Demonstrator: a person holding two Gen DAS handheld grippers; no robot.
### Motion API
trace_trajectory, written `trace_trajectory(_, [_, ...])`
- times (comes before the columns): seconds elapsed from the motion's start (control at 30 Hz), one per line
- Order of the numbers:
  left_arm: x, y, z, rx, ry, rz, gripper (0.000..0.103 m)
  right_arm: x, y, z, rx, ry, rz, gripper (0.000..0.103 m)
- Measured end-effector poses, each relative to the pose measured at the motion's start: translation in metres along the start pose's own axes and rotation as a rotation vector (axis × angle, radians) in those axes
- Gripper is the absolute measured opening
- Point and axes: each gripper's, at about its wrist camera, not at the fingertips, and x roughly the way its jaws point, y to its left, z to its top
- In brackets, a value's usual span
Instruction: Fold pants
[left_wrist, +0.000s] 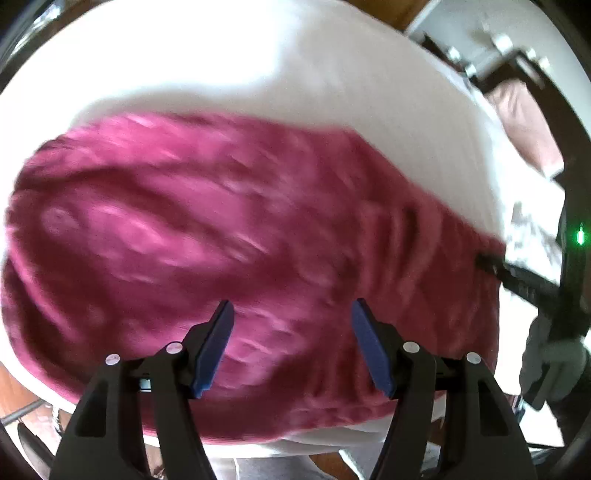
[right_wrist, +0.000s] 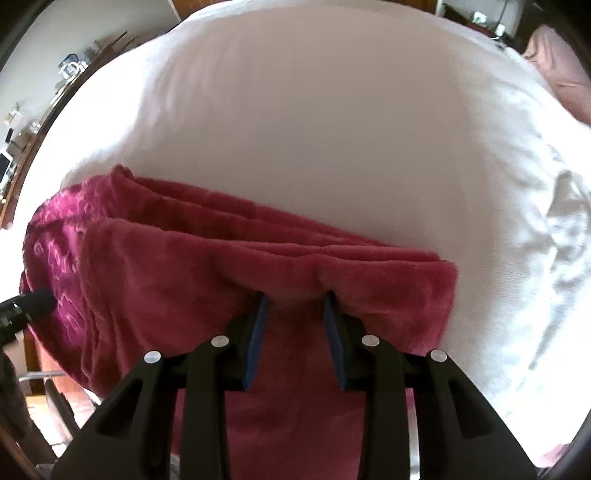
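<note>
The magenta fleece pants (left_wrist: 221, 240) lie folded in layers on a white bed (left_wrist: 295, 74). The left wrist view is motion-blurred. My left gripper (left_wrist: 291, 306) is open and empty, just above the pants. In the right wrist view the pants (right_wrist: 166, 280) show several stacked folded edges. My right gripper (right_wrist: 295, 295) has its jaws partly apart with their tips pressed into the upper fold of the fabric; whether it pinches it is unclear. The right gripper also shows in the left wrist view (left_wrist: 491, 264) at the pants' right end. The left gripper's tip shows in the right wrist view (right_wrist: 40, 297).
The white bed sheet (right_wrist: 332, 129) spreads beyond the pants. A pink pillow (right_wrist: 561, 70) lies at the far right. A wooden floor (left_wrist: 14, 391) and furniture with small items (right_wrist: 22, 140) edge the bed. A gloved hand (left_wrist: 550, 362) holds the right gripper.
</note>
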Motion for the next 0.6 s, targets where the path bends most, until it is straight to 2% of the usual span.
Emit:
trace_trajectory(0.07, [-0.017,0.026,0.006,-0.036,-0.044,0.018,0.069,-0.014,0.008,-0.001,0.0,-0.029,-0.035,0.034])
trace_trajectory(0.13, [-0.035,0.059,0.013,-0.078,-0.098,0.052,0.076,-0.027,0.023,0.0,-0.012,-0.066,-0.066,0.048])
trace_trajectory(0.27, [-0.055,0.118,0.02,-0.181,-0.164,0.1,0.081,-0.035,0.056,0.006,-0.051,-0.082,-0.069,0.051])
trace_trajectory(0.37, [-0.061,0.162,0.022,-0.259,-0.183,0.132,0.083,-0.031,0.089,0.011,-0.094,-0.071,-0.043,0.051])
trace_trajectory(0.47, [-0.054,0.189,0.021,-0.294,-0.181,0.137,0.085,-0.027,0.119,0.017,-0.143,-0.05,-0.002,0.051])
trace_trajectory(0.6, [-0.039,0.221,0.019,-0.305,-0.149,0.123,0.085,-0.015,0.153,0.018,-0.134,0.042,0.12,0.051])
